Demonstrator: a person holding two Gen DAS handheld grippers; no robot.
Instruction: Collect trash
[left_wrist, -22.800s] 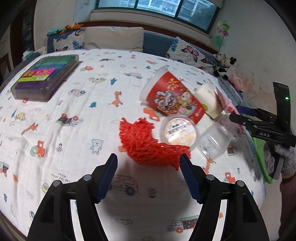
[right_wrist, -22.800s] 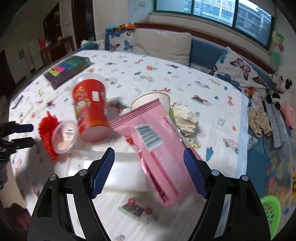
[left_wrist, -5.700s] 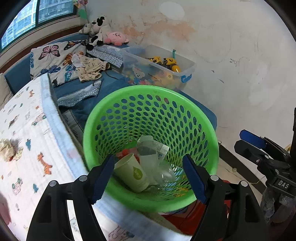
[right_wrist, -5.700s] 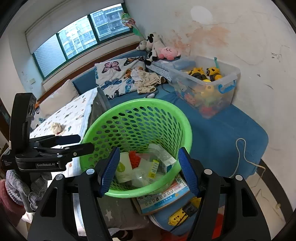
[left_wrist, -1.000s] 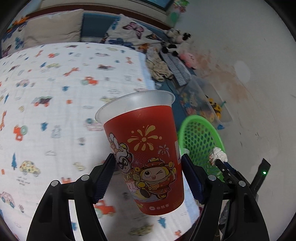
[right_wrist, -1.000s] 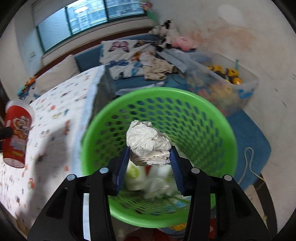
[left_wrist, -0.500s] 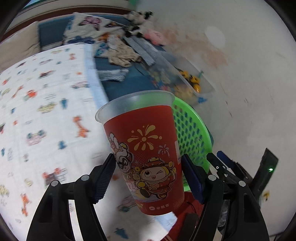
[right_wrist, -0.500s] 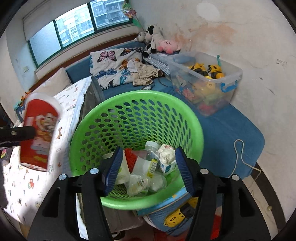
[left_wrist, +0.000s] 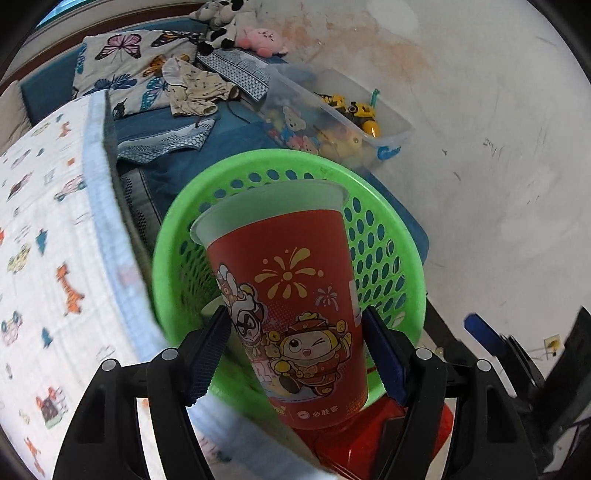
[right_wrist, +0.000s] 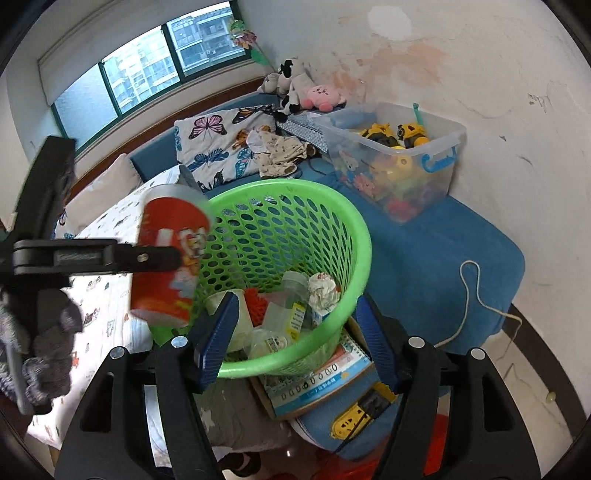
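Left gripper (left_wrist: 295, 354) clamps one red cup (left_wrist: 291, 310), printed 必胜客, above one green basket (left_wrist: 402, 258). Right gripper (right_wrist: 295, 336), jaws just opening, nothing between them; crumpled paper (right_wrist: 323, 290) lies in basket ahead.

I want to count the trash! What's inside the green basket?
The green basket holds a crumpled paper ball, something red and frilly, a pale paper cup and clear plastic containers. Its bottom is hidden beneath them.

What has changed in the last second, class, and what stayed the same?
The right tongs have just been opening and let go the crumpled paper ball, now in the green basket. The left tongs carried the red cup from the bed to the basket, still gripping it.
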